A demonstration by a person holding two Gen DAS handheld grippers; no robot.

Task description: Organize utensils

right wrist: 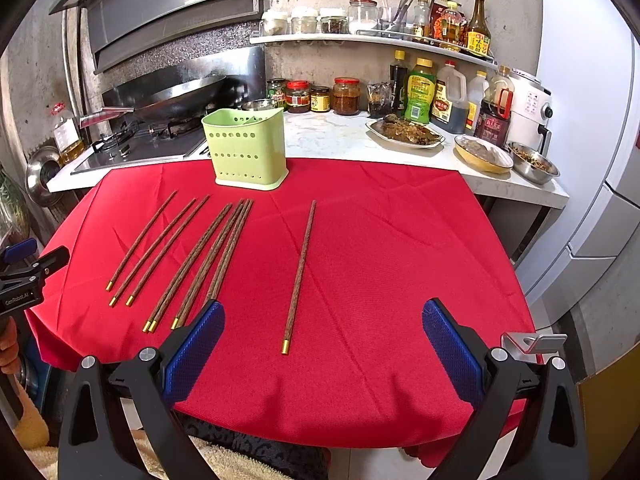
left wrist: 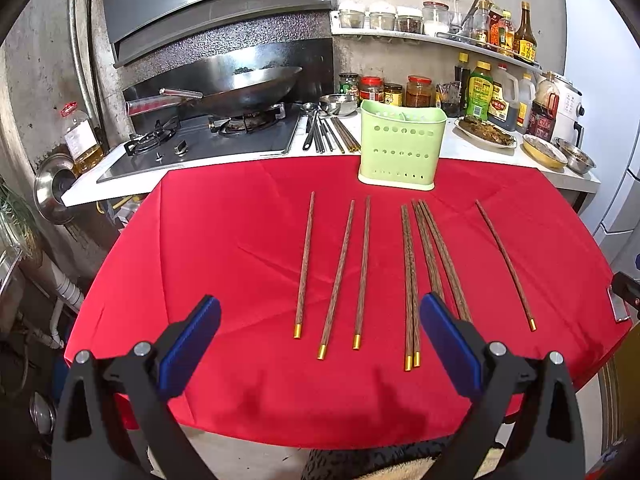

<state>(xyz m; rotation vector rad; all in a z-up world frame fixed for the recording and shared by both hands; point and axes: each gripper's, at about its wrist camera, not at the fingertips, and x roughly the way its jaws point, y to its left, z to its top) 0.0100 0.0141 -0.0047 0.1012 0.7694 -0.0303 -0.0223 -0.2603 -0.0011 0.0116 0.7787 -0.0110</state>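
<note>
Several brown wooden chopsticks with gold tips (left wrist: 364,272) lie side by side on a red tablecloth (left wrist: 240,264). One lone chopstick (left wrist: 505,265) lies apart at the right; it is in the middle of the right wrist view (right wrist: 300,272). A light green perforated utensil holder (left wrist: 401,145) stands upright at the cloth's far edge and also shows in the right wrist view (right wrist: 246,148). My left gripper (left wrist: 320,308) is open and empty, low over the near ends of the chopsticks. My right gripper (right wrist: 323,312) is open and empty, near the lone chopstick's gold tip.
Behind the table runs a white counter (right wrist: 328,136) with a gas stove and wok (left wrist: 248,84), loose metal utensils (left wrist: 326,134), jars, sauce bottles (left wrist: 480,92) and food dishes (right wrist: 406,132). A fridge (right wrist: 588,120) stands at the right. The cloth's near edge drops off below the grippers.
</note>
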